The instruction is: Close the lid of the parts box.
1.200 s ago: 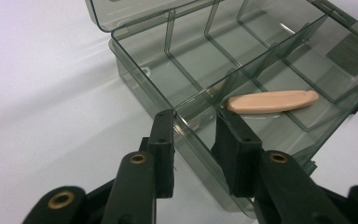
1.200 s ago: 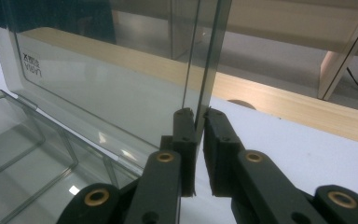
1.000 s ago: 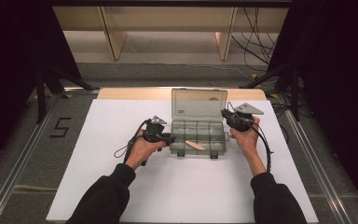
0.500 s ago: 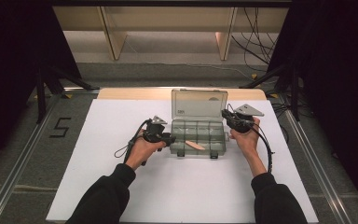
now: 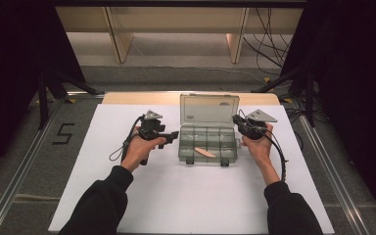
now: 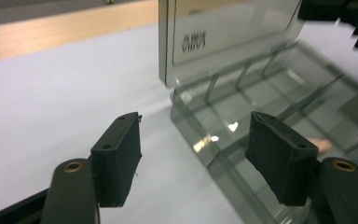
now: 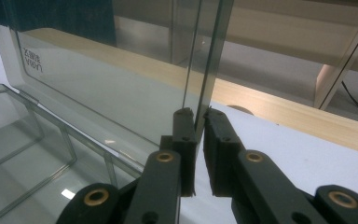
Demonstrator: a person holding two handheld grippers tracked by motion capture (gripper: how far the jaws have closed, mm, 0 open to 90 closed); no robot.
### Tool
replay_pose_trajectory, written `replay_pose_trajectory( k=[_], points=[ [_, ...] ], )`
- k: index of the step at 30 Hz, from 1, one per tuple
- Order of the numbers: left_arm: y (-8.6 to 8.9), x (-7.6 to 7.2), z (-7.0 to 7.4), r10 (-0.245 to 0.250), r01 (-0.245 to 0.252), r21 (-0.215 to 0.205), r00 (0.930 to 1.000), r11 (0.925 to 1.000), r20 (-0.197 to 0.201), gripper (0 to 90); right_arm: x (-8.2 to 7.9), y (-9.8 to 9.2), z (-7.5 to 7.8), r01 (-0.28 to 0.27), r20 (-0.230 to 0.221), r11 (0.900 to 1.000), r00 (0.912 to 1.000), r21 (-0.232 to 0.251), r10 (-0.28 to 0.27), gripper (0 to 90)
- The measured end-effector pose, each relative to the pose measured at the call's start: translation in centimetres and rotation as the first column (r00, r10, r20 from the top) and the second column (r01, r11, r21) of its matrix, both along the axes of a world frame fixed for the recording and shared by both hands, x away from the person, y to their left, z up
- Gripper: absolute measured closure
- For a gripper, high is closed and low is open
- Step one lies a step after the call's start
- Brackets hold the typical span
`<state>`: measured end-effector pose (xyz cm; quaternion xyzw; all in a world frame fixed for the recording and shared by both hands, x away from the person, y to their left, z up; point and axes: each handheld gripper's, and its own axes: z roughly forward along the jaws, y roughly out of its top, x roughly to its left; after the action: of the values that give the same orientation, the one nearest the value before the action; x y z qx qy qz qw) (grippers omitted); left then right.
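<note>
Standing upright at the rear of the clear compartment box (image 5: 208, 142), the hinged lid (image 5: 209, 108) is kept open by the right gripper (image 7: 199, 116), whose jaws are pinched shut on the lid's right edge; this grip likely keeps the lid from falling forward over the compartments. The box sits at the centre of the white table (image 5: 127, 196), toward its far edge. A small orange piece (image 5: 204, 152) lies in a front compartment of the box. Just left of the box, the left gripper (image 6: 196, 144) hangs with its jaws spread wide and nothing between them; they have just been opening, which suggests a release beside the box's left wall.
</note>
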<state>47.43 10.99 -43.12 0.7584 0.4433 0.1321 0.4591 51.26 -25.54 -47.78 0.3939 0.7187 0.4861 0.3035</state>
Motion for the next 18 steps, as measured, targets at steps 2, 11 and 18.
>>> replay_pose_trajectory(
  k=[2, 11, 18],
  points=[
    [0.0, 0.2, 1.1, 0.003, -0.004, 0.007, 0.9997, 1.0000, 0.023, 32.7, 0.0, 0.0, 0.0, 0.001, 0.005, 1.000, 1.0000, 0.001, -0.001, 83.8],
    [-0.8, 1.8, 5.7, 0.001, -0.002, 0.009, 0.9955, 1.0000, 0.094, 36.7, 0.0, -0.1, 0.0, -0.004, 0.004, 1.000, 1.0000, 0.002, 0.004, 83.8],
    [-2.1, 3.8, 8.0, 0.020, -0.023, 0.021, 0.9896, 0.9995, 0.142, 44.0, 0.0, -0.1, 0.0, -0.006, 0.003, 1.000, 1.0000, -0.002, 0.006, 83.8]
  ],
)
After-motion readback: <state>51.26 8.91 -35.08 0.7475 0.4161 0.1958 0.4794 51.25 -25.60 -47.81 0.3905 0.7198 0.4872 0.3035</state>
